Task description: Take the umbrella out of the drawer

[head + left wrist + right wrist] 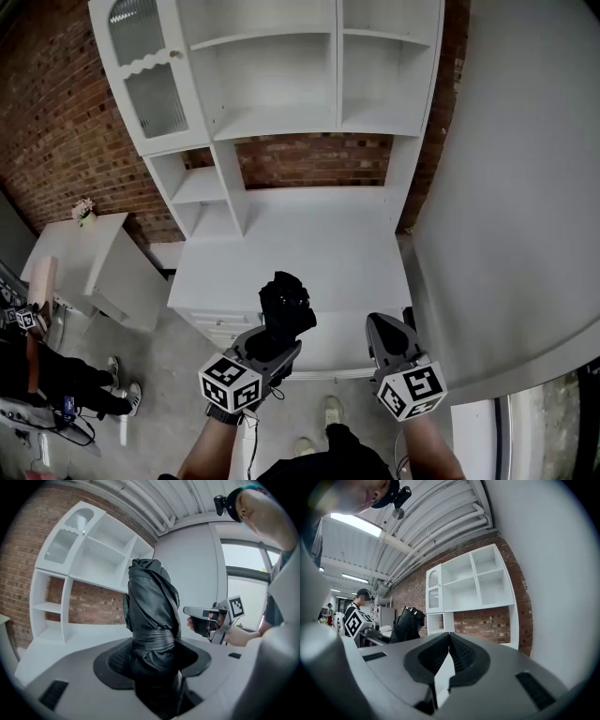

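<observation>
Lifting the black folded fabric umbrella (152,611) cleanly seems to call for a firm pinch at its strapped middle, with the bundle upright and clear of the white wooden desk (309,239). It stands above the desk's front edge, clamped between the jaws of the left gripper (154,656), which tilts slightly downward. The right gripper (449,644) points level just beside it, jaws pressed together on nothing.

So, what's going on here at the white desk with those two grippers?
A person stands at a white desk with a gripper in each hand. The left gripper is clamped on a folded black umbrella and holds it up in the air in front of the desk, resting on nothing. The right gripper is beside it, shut and empty.
</observation>
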`<state>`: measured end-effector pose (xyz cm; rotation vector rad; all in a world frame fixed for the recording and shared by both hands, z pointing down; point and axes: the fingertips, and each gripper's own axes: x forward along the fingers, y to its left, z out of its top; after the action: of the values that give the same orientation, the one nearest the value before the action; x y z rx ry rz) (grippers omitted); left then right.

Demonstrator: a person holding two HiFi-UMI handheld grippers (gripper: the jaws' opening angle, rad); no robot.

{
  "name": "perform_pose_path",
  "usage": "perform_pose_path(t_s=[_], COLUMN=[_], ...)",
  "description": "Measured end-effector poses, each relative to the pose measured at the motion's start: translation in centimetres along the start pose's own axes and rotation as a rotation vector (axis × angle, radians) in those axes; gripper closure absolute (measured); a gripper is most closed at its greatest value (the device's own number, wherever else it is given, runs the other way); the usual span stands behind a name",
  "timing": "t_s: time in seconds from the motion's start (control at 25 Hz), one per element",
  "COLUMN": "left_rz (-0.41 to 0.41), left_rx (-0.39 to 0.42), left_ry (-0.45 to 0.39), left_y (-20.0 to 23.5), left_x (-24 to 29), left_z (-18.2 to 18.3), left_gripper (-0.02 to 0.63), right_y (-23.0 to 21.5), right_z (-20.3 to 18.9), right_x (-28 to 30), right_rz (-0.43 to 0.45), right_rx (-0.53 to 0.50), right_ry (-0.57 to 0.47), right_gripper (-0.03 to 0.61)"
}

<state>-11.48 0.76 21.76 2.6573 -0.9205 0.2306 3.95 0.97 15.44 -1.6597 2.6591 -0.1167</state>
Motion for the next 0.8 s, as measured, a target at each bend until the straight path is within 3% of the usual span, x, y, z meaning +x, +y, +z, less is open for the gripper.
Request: perform_pose_path(t_s=[0.28, 0.6, 0.8], left_rz=[0.071, 0.169, 0.228], left_rx=[0.034, 0.022, 0.057], left_ry=[-0.093, -0.175, -0.222], left_y=[-0.9, -0.6, -0.5], left_x=[-3.4, -6.8, -8.6], left_z=[4.0, 7.0, 9.3], left_gripper=[0.377, 0.377, 0.377], right_y=[0.4, 1.8, 2.3], right_z=[3.6, 5.5, 6.9], right_x=[-1.1, -1.6, -1.6], right_rz=[-0.024, -0.022, -0.02], right_rx=[-0.036, -0.057, -0.068], right_ry=[-0.056, -0.083, -0.104], right_gripper=[0.574, 0.574, 0.574])
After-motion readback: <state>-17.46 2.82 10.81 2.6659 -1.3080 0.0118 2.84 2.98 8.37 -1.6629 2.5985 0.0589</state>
